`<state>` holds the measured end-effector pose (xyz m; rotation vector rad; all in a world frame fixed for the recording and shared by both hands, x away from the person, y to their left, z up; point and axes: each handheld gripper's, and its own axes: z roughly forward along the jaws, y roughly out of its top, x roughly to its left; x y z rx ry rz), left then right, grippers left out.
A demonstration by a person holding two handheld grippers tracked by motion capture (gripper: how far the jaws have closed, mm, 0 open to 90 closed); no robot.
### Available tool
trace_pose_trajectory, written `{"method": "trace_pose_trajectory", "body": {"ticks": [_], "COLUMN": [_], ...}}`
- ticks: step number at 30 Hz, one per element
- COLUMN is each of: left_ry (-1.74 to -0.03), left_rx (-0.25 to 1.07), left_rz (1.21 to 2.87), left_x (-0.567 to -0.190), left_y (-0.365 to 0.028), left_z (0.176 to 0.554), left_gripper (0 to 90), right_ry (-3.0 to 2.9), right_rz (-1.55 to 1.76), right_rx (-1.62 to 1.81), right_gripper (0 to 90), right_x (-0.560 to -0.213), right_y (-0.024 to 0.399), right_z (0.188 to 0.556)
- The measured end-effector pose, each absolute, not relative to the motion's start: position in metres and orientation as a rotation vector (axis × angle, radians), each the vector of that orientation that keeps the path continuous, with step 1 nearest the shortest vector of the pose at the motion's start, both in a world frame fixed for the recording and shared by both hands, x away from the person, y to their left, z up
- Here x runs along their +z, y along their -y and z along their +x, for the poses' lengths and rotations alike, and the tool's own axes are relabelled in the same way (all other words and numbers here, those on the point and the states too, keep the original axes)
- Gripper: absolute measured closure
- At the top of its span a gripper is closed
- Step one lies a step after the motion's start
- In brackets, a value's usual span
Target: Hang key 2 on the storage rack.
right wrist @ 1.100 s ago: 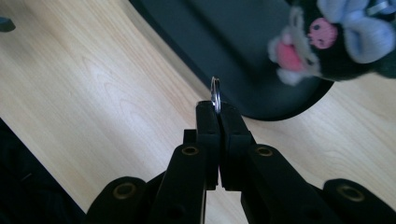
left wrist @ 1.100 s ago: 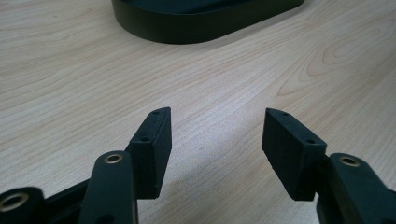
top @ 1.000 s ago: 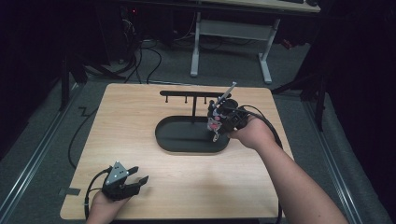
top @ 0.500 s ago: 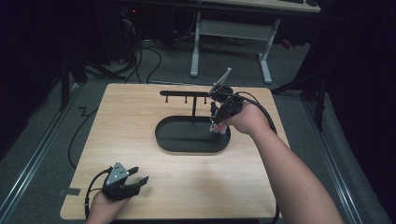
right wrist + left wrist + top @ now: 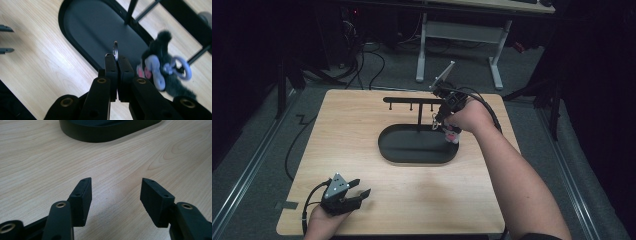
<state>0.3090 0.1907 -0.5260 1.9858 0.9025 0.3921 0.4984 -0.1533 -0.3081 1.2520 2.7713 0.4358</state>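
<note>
A black stand with an oval base and a hook bar sits mid-table. My right gripper hovers over the base's right end, just below the bar, shut on a metal key ring. A dark furry plush charm with pink and lilac parts dangles from that ring beside the jaws; in the high view the charm hangs under the hand. My left gripper rests near the table's front left corner, open, with bare wood between its pads.
The wooden table has free surface left of and in front of the stand. Desk legs and cables lie on the floor beyond the table. The left gripper's jaw tips show far off in the right gripper view.
My right gripper has risen and moved toward the hook bar, carrying the ring and plush charm. The left gripper has stayed put.
</note>
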Motion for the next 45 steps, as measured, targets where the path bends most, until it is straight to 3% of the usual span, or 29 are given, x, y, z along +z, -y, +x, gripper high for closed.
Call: {"method": "trace_pose_trajectory", "body": {"ticks": [25, 36, 45], "left_ry": [-0.908, -0.901, -0.896], "left_rx": [0.372, 0.376, 0.379], "left_rz": [1.998, 2.006, 2.008], "left_x": [-0.529, -0.529, -0.529], "left_y": [-0.191, -0.19, -0.187], "left_z": [0.31, 0.31, 0.31], "left_gripper": [43.3, 43.3, 43.2], "right_ry": [-2.762, -2.714, -2.672], "right_rz": [1.332, 1.395, 1.416], "right_rx": [0.421, 0.49, 0.656], "right_gripper": [87.3, 73.4, 63.6], "right_x": [-0.319, -0.326, -0.356], "right_y": [0.156, 0.164, 0.195], "right_z": [0.539, 0.531, 0.486]}}
